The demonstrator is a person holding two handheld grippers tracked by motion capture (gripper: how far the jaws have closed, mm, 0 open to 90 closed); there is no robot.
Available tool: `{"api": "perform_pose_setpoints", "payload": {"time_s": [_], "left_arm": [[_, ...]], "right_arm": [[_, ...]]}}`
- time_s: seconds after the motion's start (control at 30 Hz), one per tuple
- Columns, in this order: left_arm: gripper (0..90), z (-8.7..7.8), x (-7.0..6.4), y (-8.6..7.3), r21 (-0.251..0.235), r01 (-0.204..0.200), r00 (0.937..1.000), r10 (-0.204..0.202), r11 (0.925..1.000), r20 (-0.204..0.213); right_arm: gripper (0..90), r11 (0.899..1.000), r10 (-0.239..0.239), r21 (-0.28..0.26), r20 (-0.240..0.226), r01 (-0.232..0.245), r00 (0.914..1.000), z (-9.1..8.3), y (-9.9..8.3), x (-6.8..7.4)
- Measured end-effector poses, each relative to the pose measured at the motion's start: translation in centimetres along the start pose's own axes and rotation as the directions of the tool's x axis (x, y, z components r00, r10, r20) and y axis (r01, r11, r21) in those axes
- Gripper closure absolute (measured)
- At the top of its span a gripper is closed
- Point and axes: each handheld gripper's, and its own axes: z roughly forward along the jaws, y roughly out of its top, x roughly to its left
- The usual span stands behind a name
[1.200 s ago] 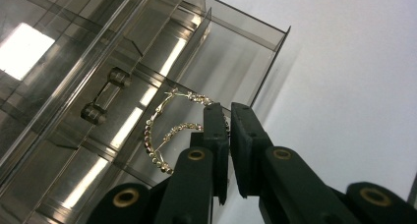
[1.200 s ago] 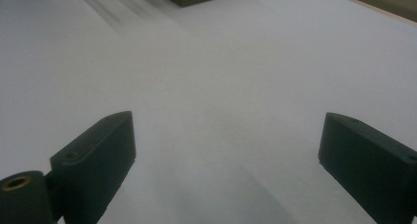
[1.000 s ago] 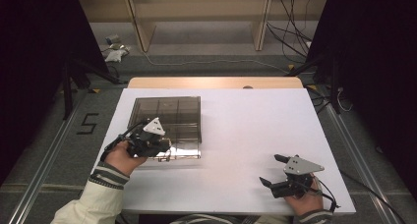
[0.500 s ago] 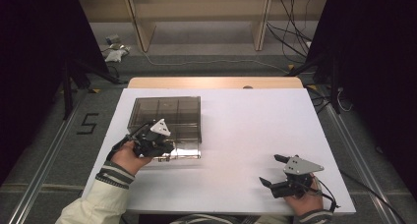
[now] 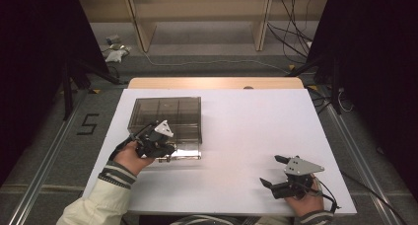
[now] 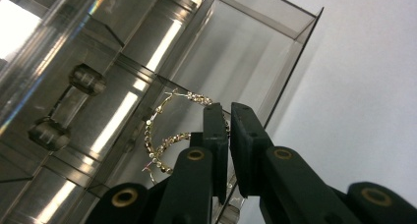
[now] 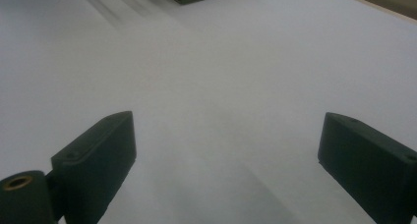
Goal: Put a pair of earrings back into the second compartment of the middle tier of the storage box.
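A smoky clear compartment box point(image 5: 167, 114) sits on the left half of the white table point(image 5: 246, 126). My left gripper point(image 5: 169, 150) hovers over the box's near right corner. In the left gripper view its jaws point(image 6: 228, 111) are shut on a gold beaded hoop earring point(image 6: 196, 97), which hangs above a compartment of the box point(image 6: 275, 47). A second gold loop shows just below it; I cannot tell whether it is another earring or a reflection. My right gripper point(image 5: 272, 171) rests low near the table's front right, open, with nothing between its fingers point(image 7: 93, 155).
The box's dividers and two round hinge studs point(image 6: 87, 79) lie to the left of the jaws. Bare white tabletop point(image 7: 221, 86) spreads between the two hands. A wooden strip point(image 5: 217, 83) edges the table's far side, with cables on the floor beyond.
My left gripper has shifted slightly right along the box's near edge, with the earring still in it. The right gripper has stayed put and open.
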Motion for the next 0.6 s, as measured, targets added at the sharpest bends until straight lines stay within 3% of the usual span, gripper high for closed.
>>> {"api": "perform_pose_setpoints", "payload": {"time_s": [0.6], "left_arm": [[84.5,0.57,0.19,-0.14,0.016,0.004,0.9999,-0.004,0.9999,0.009]], "right_arm": [[8.6,1.0,-0.002,-0.001,0.001,0.002,1.0,-0.01,0.0,0.02]]}}
